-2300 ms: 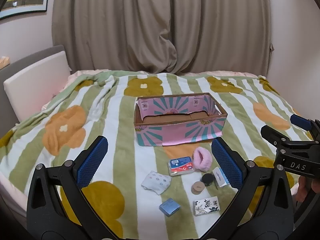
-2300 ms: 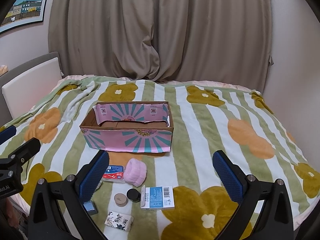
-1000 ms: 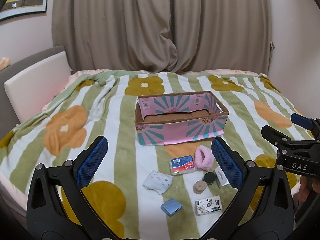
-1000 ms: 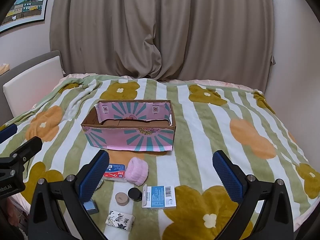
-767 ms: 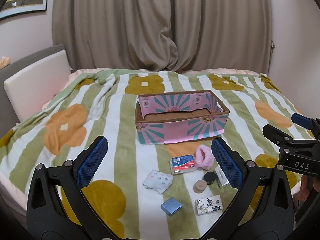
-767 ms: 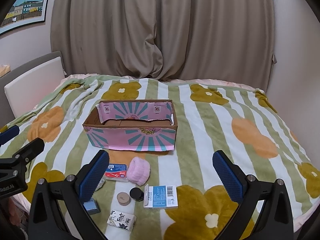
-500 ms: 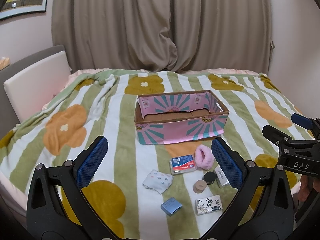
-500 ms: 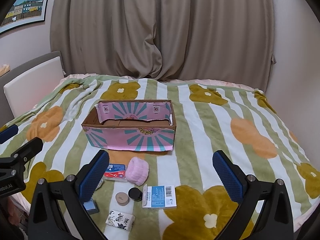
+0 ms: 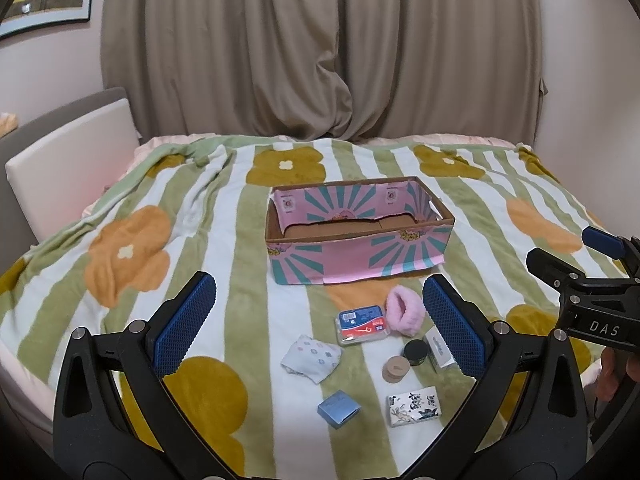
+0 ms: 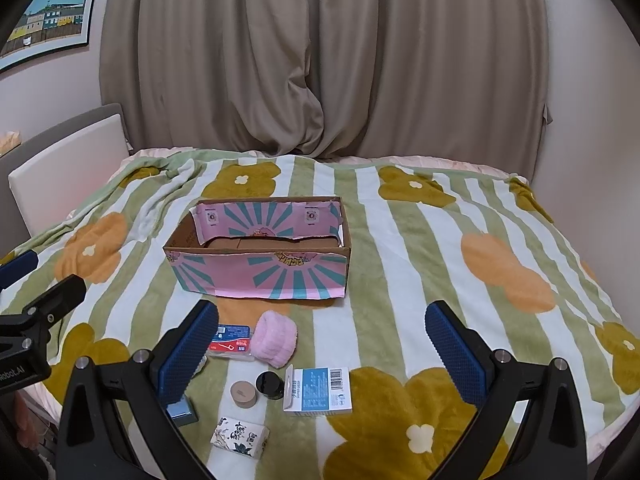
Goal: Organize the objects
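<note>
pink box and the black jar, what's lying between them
In the right wrist view, the fluffy pink band lies between the pink box and the black jar.

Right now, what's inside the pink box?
The pink box shows only bare brown cardboard floor and its patterned inner walls. The strip of floor just behind the front wall is hidden in both views.

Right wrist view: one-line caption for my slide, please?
Open right gripper above small items, including a pink scrunchie, before an empty pink box on a floral blanket.
</note>
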Demonstrator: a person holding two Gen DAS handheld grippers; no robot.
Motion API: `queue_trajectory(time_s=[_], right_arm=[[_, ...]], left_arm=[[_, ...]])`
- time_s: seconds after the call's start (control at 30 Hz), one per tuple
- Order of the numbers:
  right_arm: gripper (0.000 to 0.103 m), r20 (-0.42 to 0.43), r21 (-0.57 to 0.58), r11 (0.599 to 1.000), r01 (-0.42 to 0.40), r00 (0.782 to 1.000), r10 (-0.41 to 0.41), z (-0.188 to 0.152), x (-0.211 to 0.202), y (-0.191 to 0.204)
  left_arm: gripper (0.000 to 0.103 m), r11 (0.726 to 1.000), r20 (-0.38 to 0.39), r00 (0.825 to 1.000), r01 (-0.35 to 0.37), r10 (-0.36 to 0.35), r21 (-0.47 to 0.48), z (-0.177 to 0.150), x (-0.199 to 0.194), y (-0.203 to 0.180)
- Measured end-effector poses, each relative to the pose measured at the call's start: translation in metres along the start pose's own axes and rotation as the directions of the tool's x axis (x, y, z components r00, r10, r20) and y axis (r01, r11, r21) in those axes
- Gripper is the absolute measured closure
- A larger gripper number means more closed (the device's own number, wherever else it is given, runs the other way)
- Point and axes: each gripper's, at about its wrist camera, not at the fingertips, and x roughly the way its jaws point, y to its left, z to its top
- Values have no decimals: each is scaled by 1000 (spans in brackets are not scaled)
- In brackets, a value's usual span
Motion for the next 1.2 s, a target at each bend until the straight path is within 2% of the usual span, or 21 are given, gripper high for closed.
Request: queue_trajectory(time_s=[0.27,0.67,0.97,1.2], right_arm=[[0,-11,7,1000,8,1000,-8,-3,1,-7],[0,-82,-1,1000,-6,997,6,-24,18,-8],[0,-160,-27,1000,-7,987,3,-39,39,-7],[0,-236,-34,999,-9,972,1,-56,61,-7]], left_arm=[[0,1000,-16,1000,-2,2,-13,-4,1,3],[0,999,-116,993,18,-24,-47,-32,23,12],[0,999,-201,979,41,-45,-22,-55,45,10],[0,997,-277,958,76,-78,-15,-79,63,7]])
